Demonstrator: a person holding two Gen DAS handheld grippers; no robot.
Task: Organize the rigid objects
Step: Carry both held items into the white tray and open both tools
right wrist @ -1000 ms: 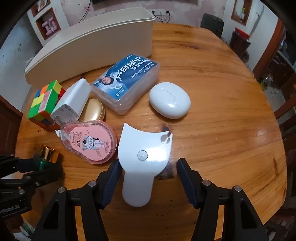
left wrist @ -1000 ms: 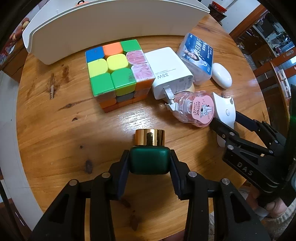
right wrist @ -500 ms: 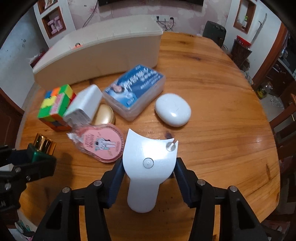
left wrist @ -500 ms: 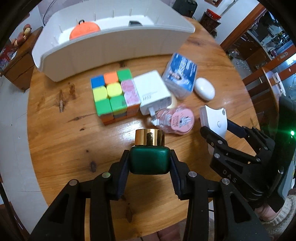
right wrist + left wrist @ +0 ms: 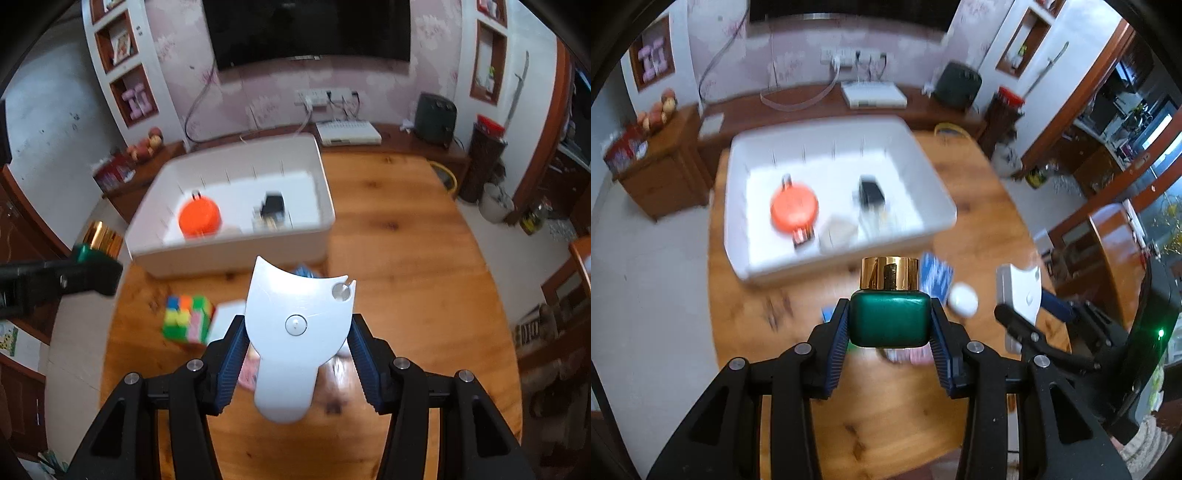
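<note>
My left gripper (image 5: 889, 325) is shut on a green bottle with a gold cap (image 5: 888, 314) and holds it high above the round wooden table (image 5: 746, 332). My right gripper (image 5: 297, 347) is shut on a flat white plastic tool (image 5: 295, 332), also lifted high. The white storage bin (image 5: 236, 254) lies ahead of both; it holds an orange disc (image 5: 199, 218) and a small black item (image 5: 272, 205). The left gripper with the bottle shows at the left in the right wrist view (image 5: 94, 254). The white tool shows at the right in the left wrist view (image 5: 1019, 291).
On the table below lie a colourful puzzle cube (image 5: 186, 319), a white charger (image 5: 229, 317), a blue-labelled box (image 5: 936, 277) and a white oval case (image 5: 963, 301). A sideboard with a white router (image 5: 349, 133) stands behind the table.
Both grippers have risen well above the table with their objects. The bin's inside has come into full view and the table items look much smaller.
</note>
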